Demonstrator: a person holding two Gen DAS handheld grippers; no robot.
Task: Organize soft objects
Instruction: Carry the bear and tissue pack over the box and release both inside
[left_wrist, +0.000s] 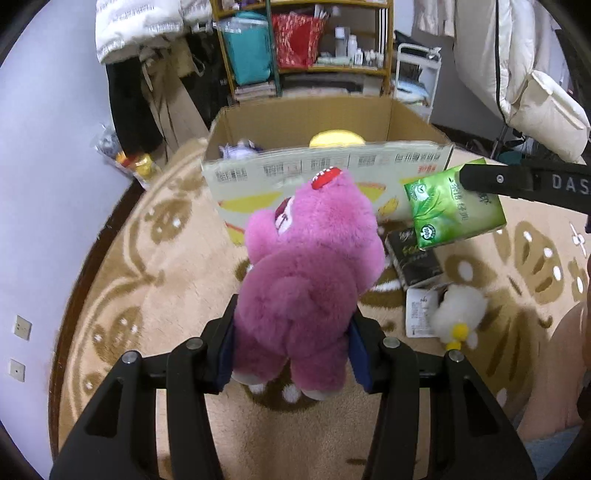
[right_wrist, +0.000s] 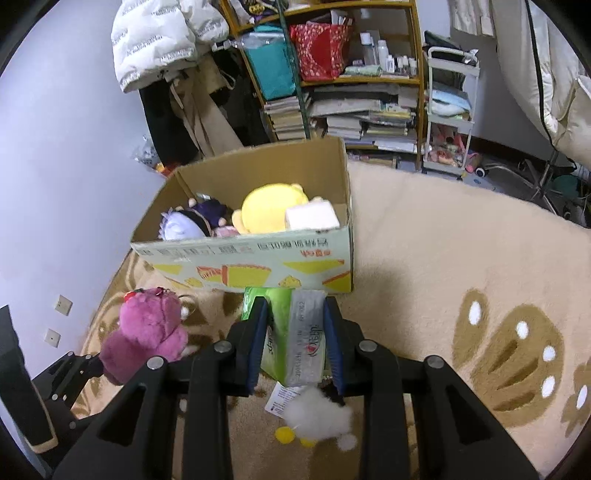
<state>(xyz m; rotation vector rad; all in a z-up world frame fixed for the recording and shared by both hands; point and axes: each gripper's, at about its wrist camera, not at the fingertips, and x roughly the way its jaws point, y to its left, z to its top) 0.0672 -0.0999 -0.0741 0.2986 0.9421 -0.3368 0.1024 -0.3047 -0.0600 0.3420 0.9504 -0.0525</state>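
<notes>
My left gripper (left_wrist: 291, 328) is shut on a pink plush bear (left_wrist: 310, 266) and holds it above the rug, just short of the open cardboard box (left_wrist: 325, 173). The bear also shows in the right wrist view (right_wrist: 147, 332). My right gripper (right_wrist: 295, 325) is shut on a green tissue pack (right_wrist: 291, 332), seen in the left wrist view (left_wrist: 454, 206) in the air near the box's front right corner. The box (right_wrist: 258, 258) holds a yellow plush (right_wrist: 269, 210), a purple doll (right_wrist: 192, 221) and a white pack (right_wrist: 312, 218).
On the beige patterned rug (right_wrist: 443, 277) lie a white fluffy toy (left_wrist: 458, 314), a dark tissue pack (left_wrist: 413, 258) and a white packet (left_wrist: 419, 314). Behind the box stand a bookshelf (right_wrist: 351, 92), a white trolley (right_wrist: 448, 118) and hanging coats (right_wrist: 166, 44).
</notes>
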